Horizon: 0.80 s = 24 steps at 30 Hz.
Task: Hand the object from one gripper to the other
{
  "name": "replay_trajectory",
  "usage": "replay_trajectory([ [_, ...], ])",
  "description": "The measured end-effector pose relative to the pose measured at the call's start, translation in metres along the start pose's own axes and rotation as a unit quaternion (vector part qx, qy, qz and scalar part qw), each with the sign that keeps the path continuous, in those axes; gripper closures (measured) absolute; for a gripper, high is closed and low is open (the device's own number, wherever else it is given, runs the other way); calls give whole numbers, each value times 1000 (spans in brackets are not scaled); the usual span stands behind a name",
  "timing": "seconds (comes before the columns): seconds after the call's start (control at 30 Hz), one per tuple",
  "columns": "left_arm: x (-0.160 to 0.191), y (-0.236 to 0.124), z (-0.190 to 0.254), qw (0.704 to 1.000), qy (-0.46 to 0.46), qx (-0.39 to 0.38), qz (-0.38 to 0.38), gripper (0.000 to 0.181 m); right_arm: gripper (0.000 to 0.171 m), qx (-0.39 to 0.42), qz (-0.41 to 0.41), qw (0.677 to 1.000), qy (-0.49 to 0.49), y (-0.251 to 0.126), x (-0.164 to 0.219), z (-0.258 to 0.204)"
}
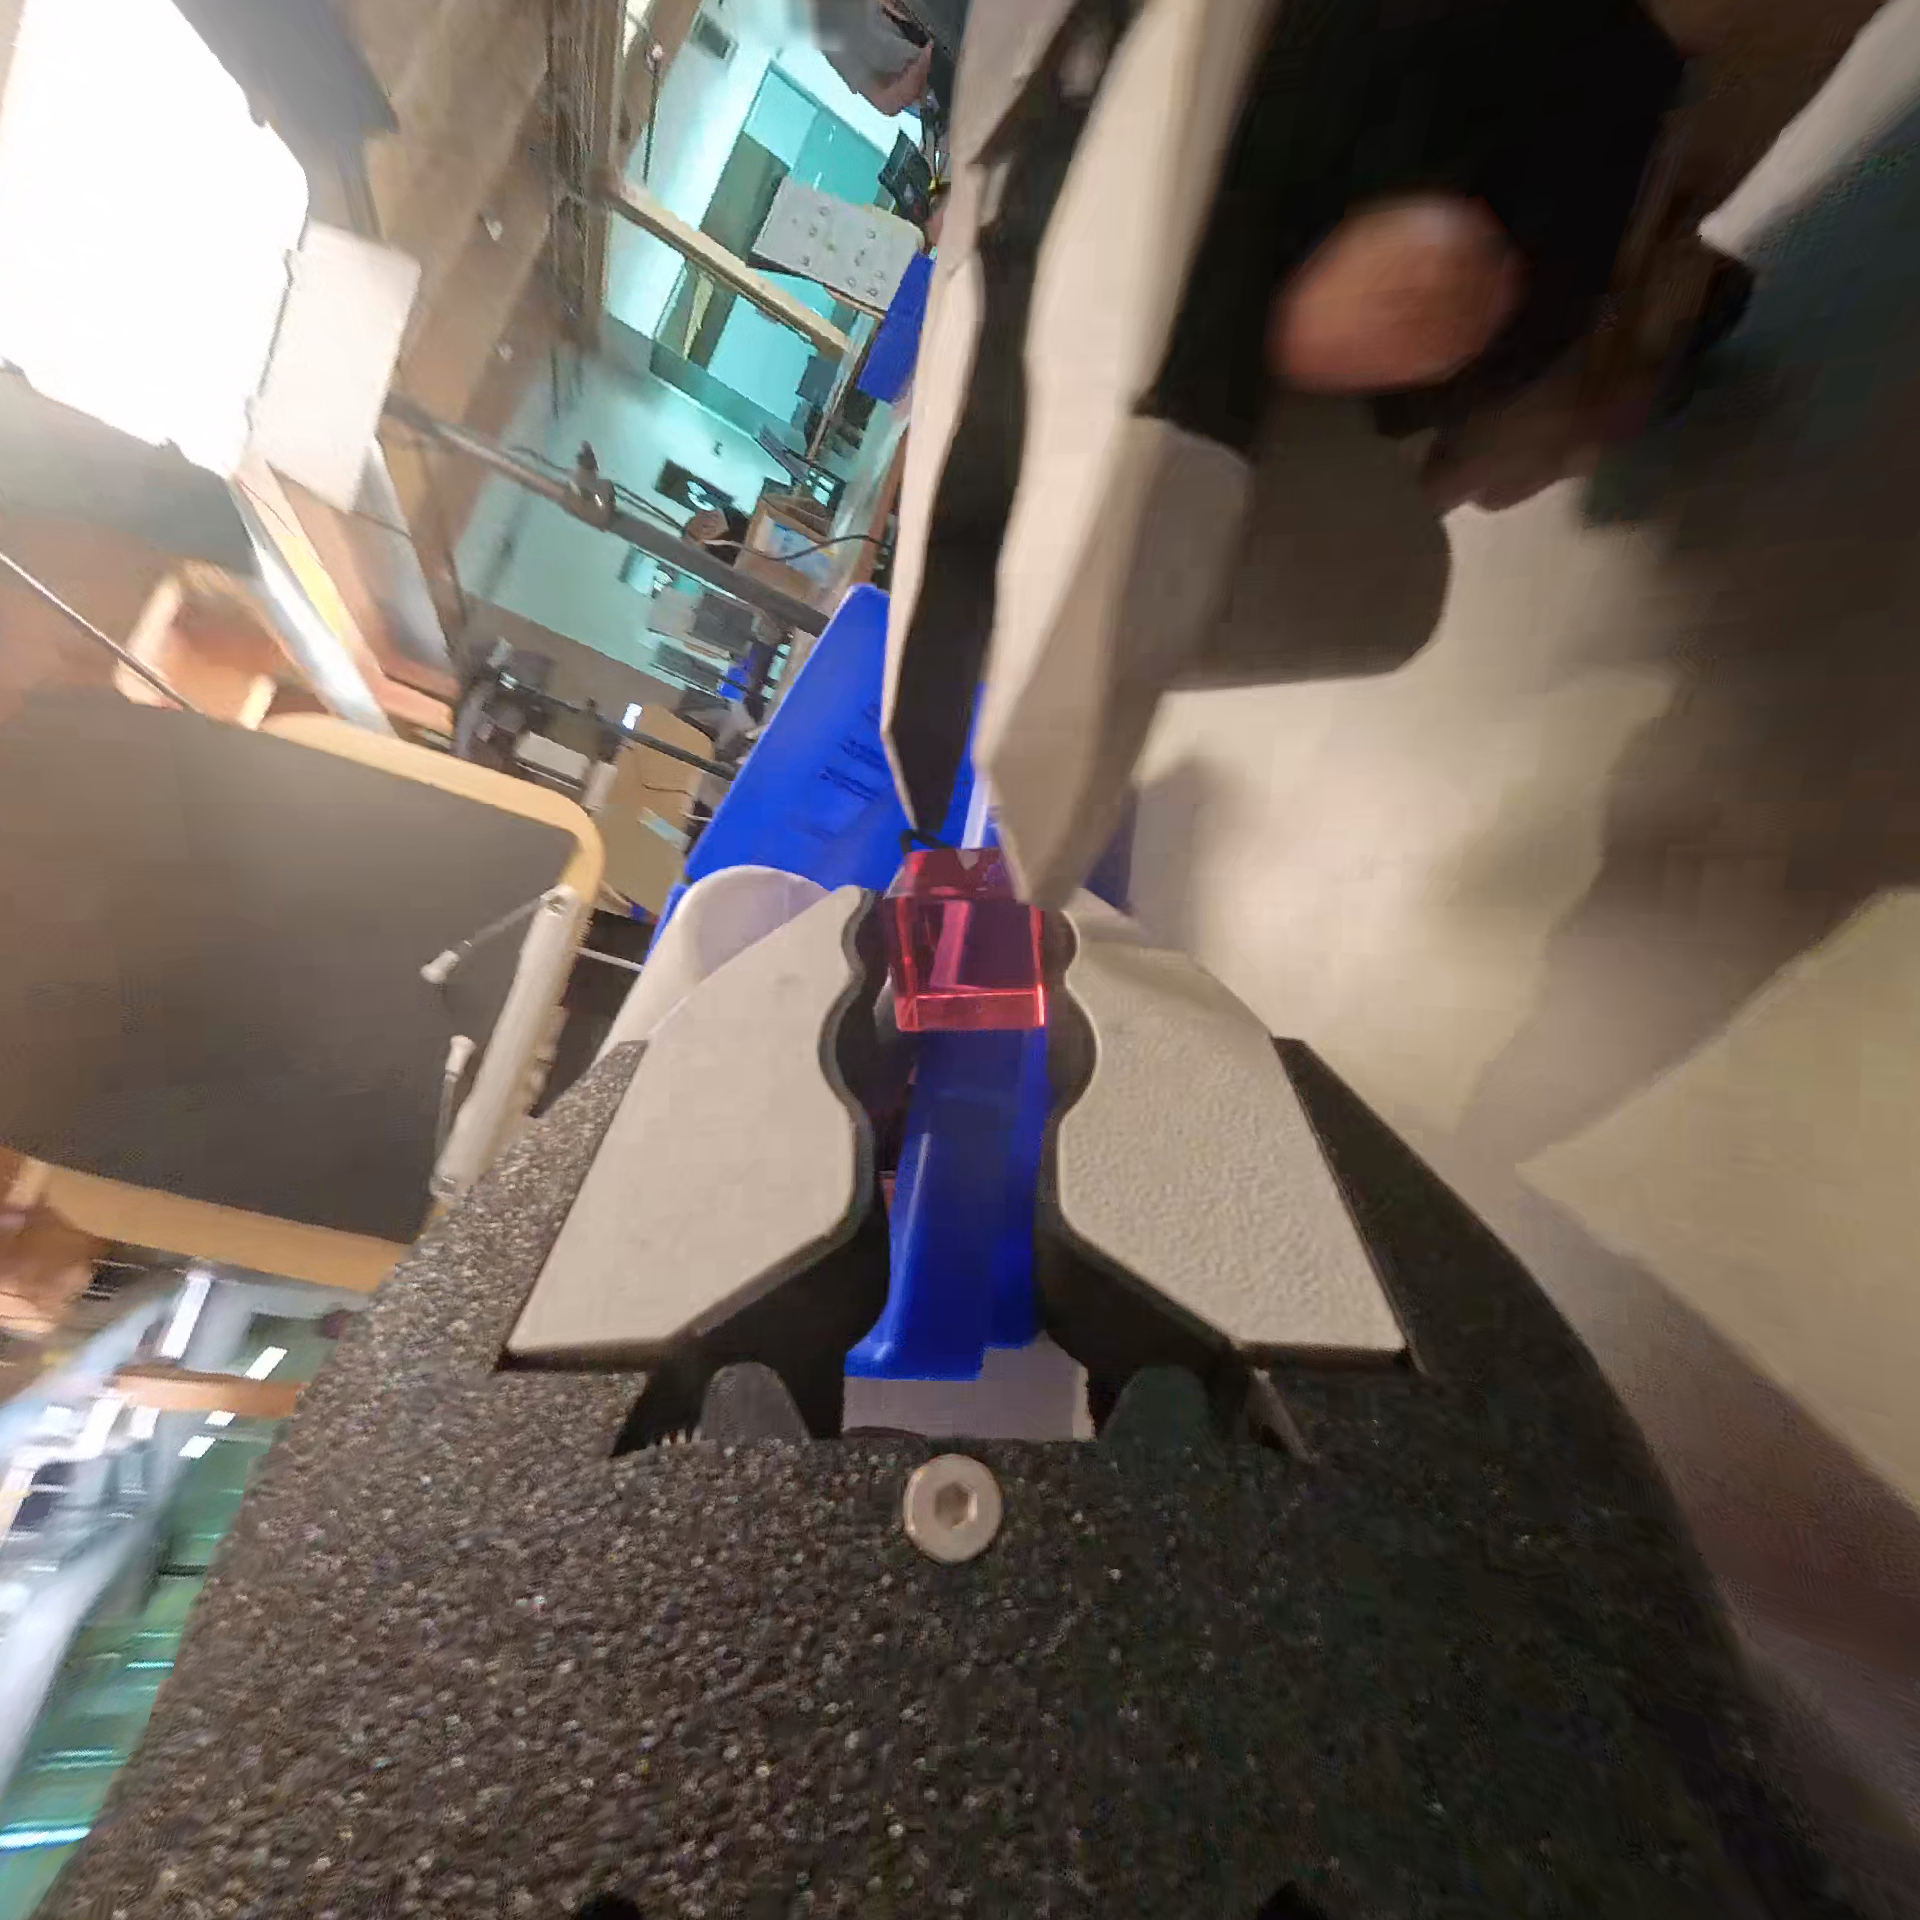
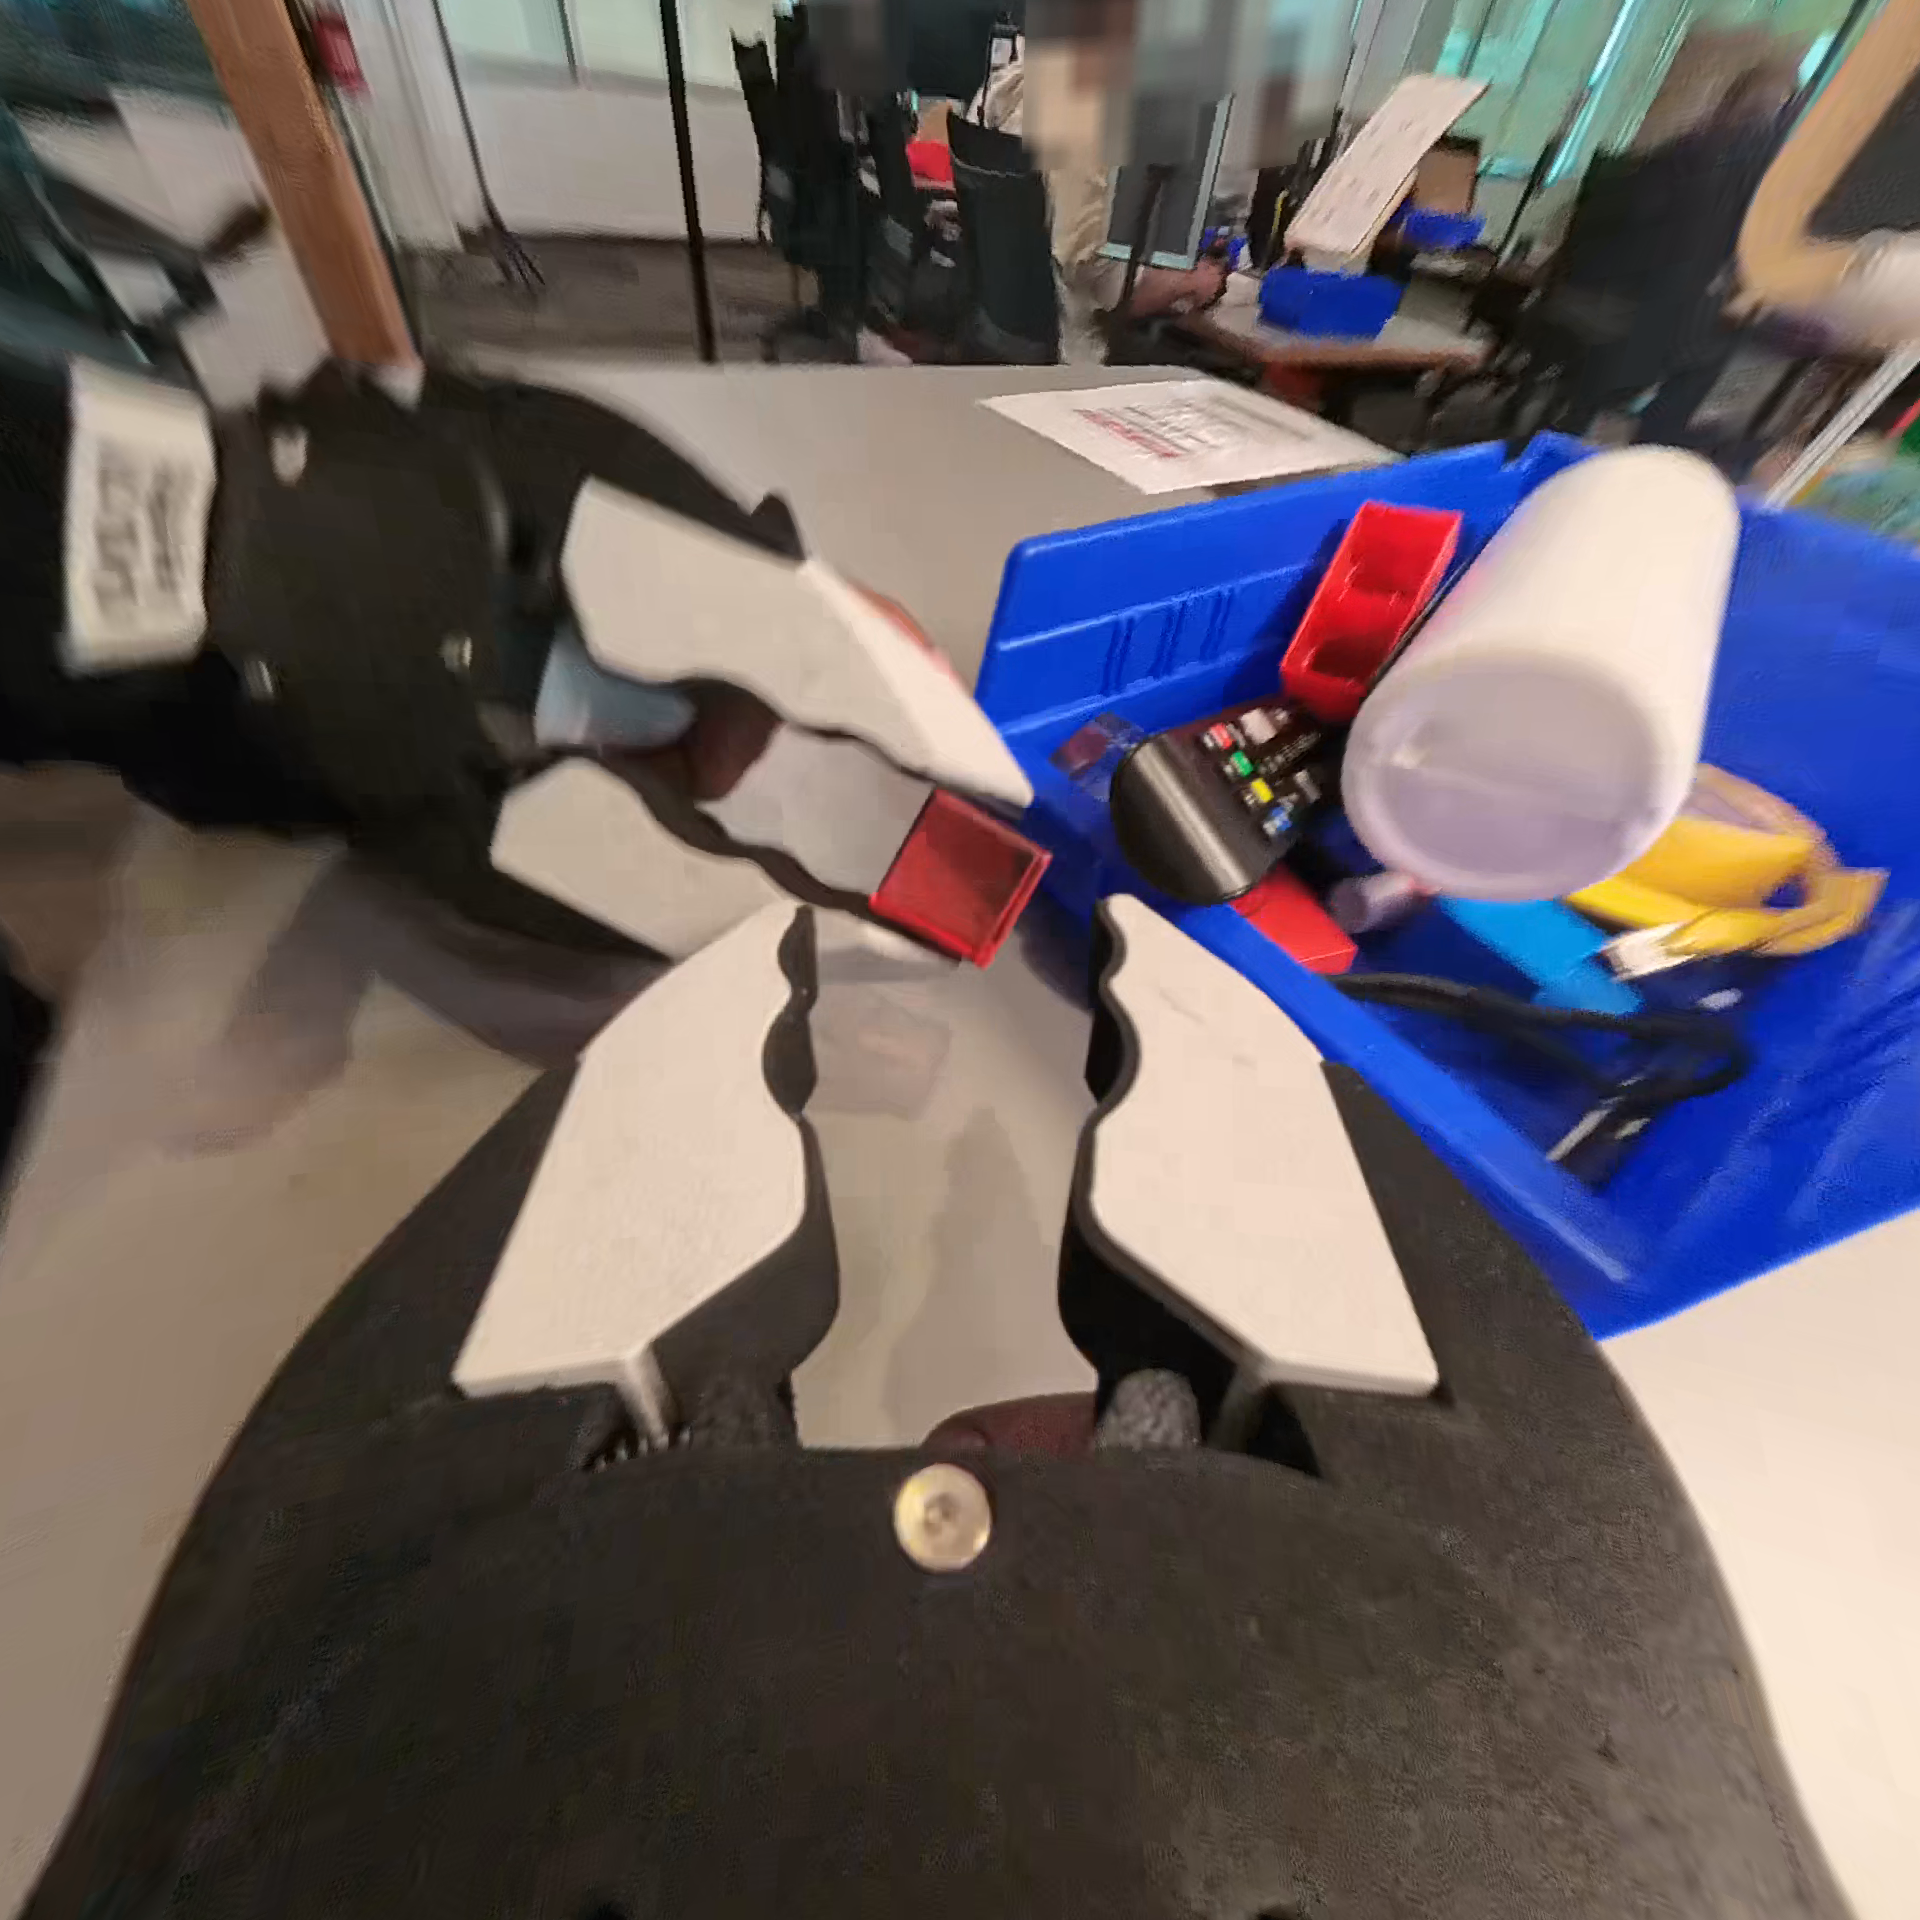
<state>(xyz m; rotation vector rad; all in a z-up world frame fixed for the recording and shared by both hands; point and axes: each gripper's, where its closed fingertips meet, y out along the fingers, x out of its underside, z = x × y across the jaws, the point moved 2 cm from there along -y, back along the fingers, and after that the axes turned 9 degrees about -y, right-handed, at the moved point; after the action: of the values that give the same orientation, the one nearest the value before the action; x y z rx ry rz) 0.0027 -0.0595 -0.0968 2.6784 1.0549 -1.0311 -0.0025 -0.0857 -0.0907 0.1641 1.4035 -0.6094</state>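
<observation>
A red see-through block is held between the fingertips of my left gripper, which is shut on it. My right gripper comes in from above in the left wrist view, its tips right at the block's far end. In the right wrist view, my right gripper is open and empty. The red block sits just ahead of its tips, in line with the gap between them. The left gripper reaches in from the left, holding the block above the table.
A blue bin stands on the grey table to the right. It holds a white cylinder, a red open box, a black remote, cables and yellow items. A printed sheet lies farther back.
</observation>
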Motion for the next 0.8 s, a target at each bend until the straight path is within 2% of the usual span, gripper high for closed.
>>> replay_trajectory([
  [0.13, -3, 0, 5, 998, 53, -16, 1, 153, 120, -39, 6, 994, 99, 4, 1, -2],
  [0.2, -3, 0, 6, 998, 67, -18, -2, 153, 124, -35, -11, 994, 103, 8, 5, -4],
  [0.27, -4, -1, 7, 997, 78, -21, 2, 153, 142, -24, -20, 996, 84, 9, 6, -5],
  [0.3, -4, -1, 8, 997, 71, -15, 4, 153, 142, -12, -21, 998, 65, 9, 6, -4],
  [0.37, 0, 1, 9, 1000, 20, 18, -5, 146, 143, 29, -28, 999, 4, 7, 7, 2],
  [0.47, 4, 1, 4, 990, -118, 74, -15, 138, 144, 94, -42, 989, -103, 1, 7, 13],
  [0.53, 5, 1, -1, 965, -233, 121, -22, 134, 144, 128, -52, 975, -172, -2, 6, 16],
  [0.67, 3, -2, -7, 867, -446, 220, -18, 132, 144, 162, -63, 938, -300, -3, 4, 11],
  [0.73, 2, -4, -9, 825, -508, 249, -8, 131, 144, 160, -58, 926, -338, -1, 3, 4],
  [0.8, 1, -4, -6, 794, -542, 276, -6, 130, 143, 156, -47, 918, -361, 0, 0, -3],
])
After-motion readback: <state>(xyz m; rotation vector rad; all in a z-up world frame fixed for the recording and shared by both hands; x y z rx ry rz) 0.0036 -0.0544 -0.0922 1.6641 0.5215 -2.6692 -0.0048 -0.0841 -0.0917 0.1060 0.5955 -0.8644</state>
